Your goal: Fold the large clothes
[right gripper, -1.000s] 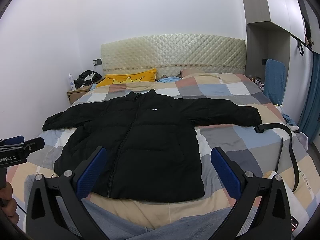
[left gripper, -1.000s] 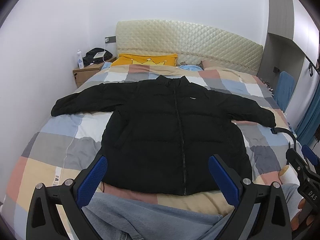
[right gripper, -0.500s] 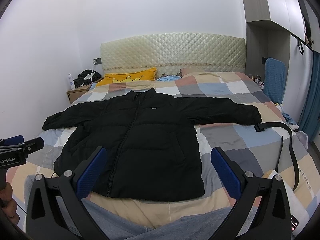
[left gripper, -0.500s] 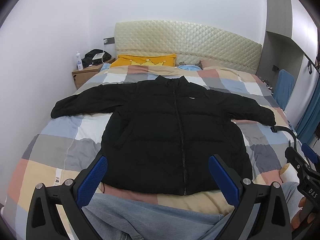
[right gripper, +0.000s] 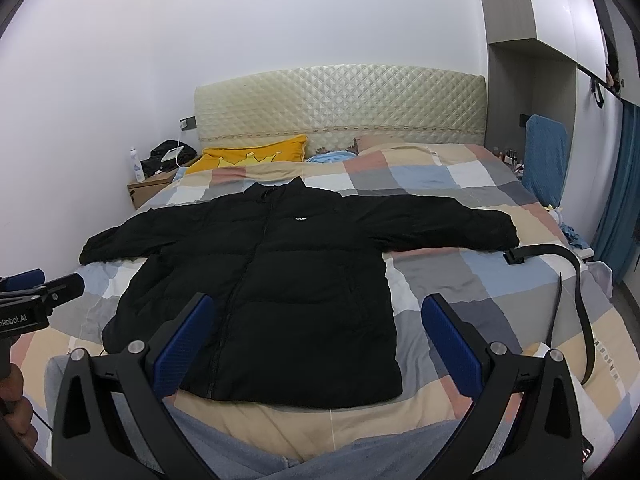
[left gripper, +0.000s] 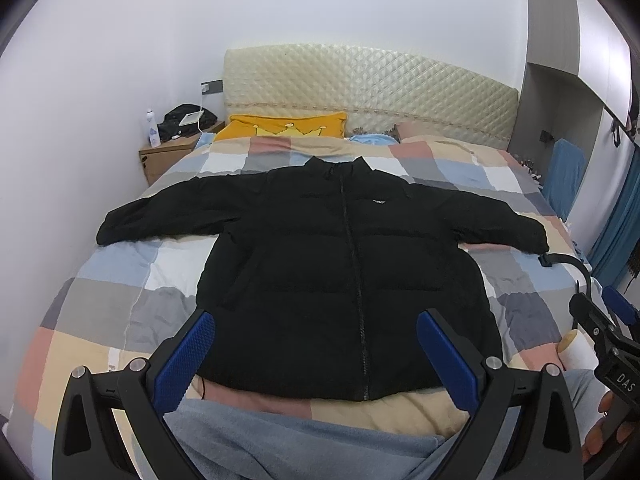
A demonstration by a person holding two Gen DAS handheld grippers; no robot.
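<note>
A black puffer jacket (left gripper: 340, 264) lies flat and zipped on the checked bed, front up, both sleeves spread out to the sides; it also shows in the right wrist view (right gripper: 280, 264). My left gripper (left gripper: 316, 356) is open and empty, held above the jacket's hem near the foot of the bed. My right gripper (right gripper: 320, 344) is open and empty, above the hem's right side. Each gripper shows at the edge of the other's view.
A black belt (right gripper: 576, 280) curls on the bed by the right sleeve cuff. A yellow pillow (left gripper: 288, 128) lies at the headboard. A nightstand (left gripper: 168, 156) with a bottle stands at the far left. A blue chair (right gripper: 546, 160) stands at the right. My jeans-clad legs (left gripper: 304, 444) are below.
Both grippers have drifted very slightly; the view is almost the same. The jacket has not moved and both grippers stay open.
</note>
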